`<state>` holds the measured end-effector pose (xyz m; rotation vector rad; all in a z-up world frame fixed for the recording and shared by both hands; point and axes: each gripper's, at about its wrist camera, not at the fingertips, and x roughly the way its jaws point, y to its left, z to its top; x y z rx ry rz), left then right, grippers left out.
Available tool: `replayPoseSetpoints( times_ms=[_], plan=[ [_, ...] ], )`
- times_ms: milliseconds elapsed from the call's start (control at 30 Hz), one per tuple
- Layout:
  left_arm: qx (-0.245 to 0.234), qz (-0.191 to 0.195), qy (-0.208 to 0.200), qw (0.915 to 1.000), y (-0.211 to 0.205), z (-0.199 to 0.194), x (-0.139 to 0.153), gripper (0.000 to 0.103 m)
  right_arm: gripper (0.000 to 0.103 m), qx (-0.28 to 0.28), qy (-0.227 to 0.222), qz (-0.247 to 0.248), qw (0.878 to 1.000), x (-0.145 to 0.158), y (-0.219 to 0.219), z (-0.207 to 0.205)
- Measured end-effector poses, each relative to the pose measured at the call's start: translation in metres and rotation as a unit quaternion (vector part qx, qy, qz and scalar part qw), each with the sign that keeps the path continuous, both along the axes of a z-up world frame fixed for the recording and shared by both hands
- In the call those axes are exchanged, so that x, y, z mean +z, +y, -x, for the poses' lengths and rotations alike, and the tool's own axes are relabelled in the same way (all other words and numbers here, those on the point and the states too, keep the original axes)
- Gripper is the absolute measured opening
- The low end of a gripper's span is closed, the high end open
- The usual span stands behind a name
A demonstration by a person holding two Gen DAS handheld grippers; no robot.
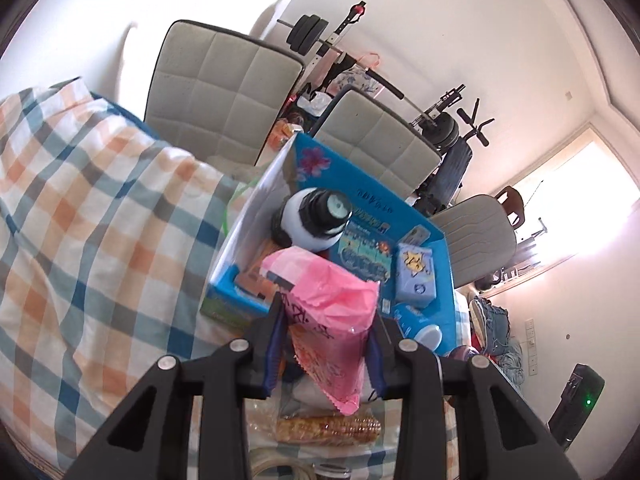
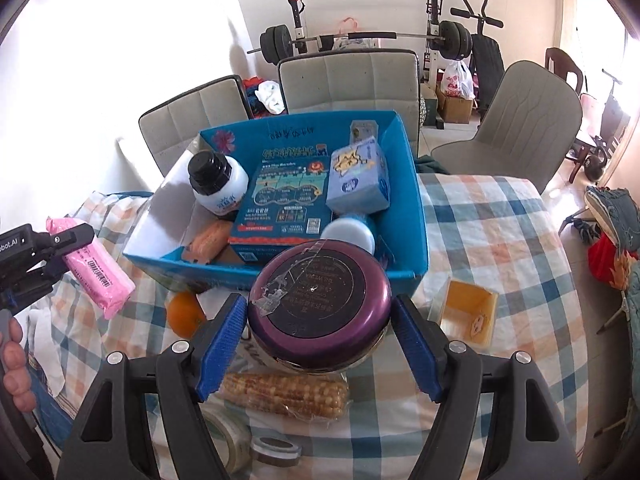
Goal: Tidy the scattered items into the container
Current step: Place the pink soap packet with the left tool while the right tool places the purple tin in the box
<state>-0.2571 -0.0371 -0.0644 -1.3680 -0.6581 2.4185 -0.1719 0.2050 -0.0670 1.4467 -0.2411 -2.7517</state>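
Left gripper (image 1: 325, 332): pinched pink packet (image 1: 320, 296) | Right gripper (image 2: 319, 344): spread around purple-lidded jar (image 2: 319, 294) | Blue box (image 2: 420, 216): part-filled

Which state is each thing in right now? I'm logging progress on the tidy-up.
Left gripper: shut on pink plastic packet, held in the air.
Right gripper: open around purple-lidded glass jar, pads apart from it.
Blue cardboard box: open, partly filled.
White bottle with black cap: tilted in box.
Wrapped corn cob: on table.
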Motion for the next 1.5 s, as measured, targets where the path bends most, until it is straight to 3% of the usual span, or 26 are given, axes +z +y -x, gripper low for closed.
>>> replayPoseSetpoints(
  times_ms=[167, 300, 433, 600, 833, 900, 967, 1133, 1233, 1367, 1433, 1500],
  plan=[
    [-0.029, 0.034, 0.009, 0.9990, 0.024, 0.042, -0.005, 0.034, 0.076, 0.007, 0.007, 0.011, 1.000, 0.006, -0.010, 0.041],
    [-0.055, 0.060, -0.003, 0.9967, 0.042, 0.066, -0.027, 0.034, 0.076, 0.019, -0.015, 0.024, 0.999, -0.013, -0.026, 0.077],
    [-0.075, 0.084, -0.020, 0.9934, 0.056, 0.078, -0.057, 0.034, 0.076, 0.031, -0.038, -0.002, 0.999, -0.037, -0.041, 0.102],
    [-0.083, 0.095, -0.036, 0.9914, 0.061, 0.084, -0.082, 0.031, 0.076, 0.040, -0.058, -0.025, 0.997, -0.061, -0.048, 0.115],
    [-0.088, 0.098, -0.048, 0.9901, 0.060, 0.087, -0.092, 0.032, 0.076, 0.054, -0.062, -0.029, 0.996, -0.072, -0.054, 0.119],
    [-0.082, 0.095, -0.051, 0.9909, 0.057, 0.087, -0.091, 0.044, 0.076, 0.057, -0.064, -0.021, 0.996, -0.073, -0.053, 0.120],
    [-0.074, 0.086, -0.050, 0.9923, 0.052, 0.086, -0.086, 0.074, 0.077, 0.057, -0.060, -0.007, 0.997, -0.071, -0.050, 0.119],
    [-0.051, 0.059, -0.040, 0.9961, 0.024, 0.063, -0.061, 0.082, 0.077, 0.044, -0.018, 0.009, 0.999, -0.045, -0.034, 0.103],
    [-0.040, 0.075, -0.031, 0.9959, 0.009, 0.038, -0.056, 0.086, 0.077, 0.028, 0.005, 0.022, 0.999, -0.029, -0.014, 0.081],
    [-0.043, 0.097, -0.064, 0.9922, 0.004, 0.009, -0.078, 0.086, 0.077, 0.020, 0.017, 0.041, 0.999, -0.023, 0.009, 0.037],
    [-0.051, 0.105, -0.088, 0.9892, 0.007, -0.001, -0.098, 0.086, 0.077, 0.047, 0.016, 0.059, 0.997, -0.031, 0.013, 0.012],
    [-0.059, 0.110, -0.106, 0.9865, 0.013, -0.007, -0.115, 0.086, 0.077, 0.098, -0.005, 0.034, 0.995, -0.047, 0.007, -0.005]
  ],
)
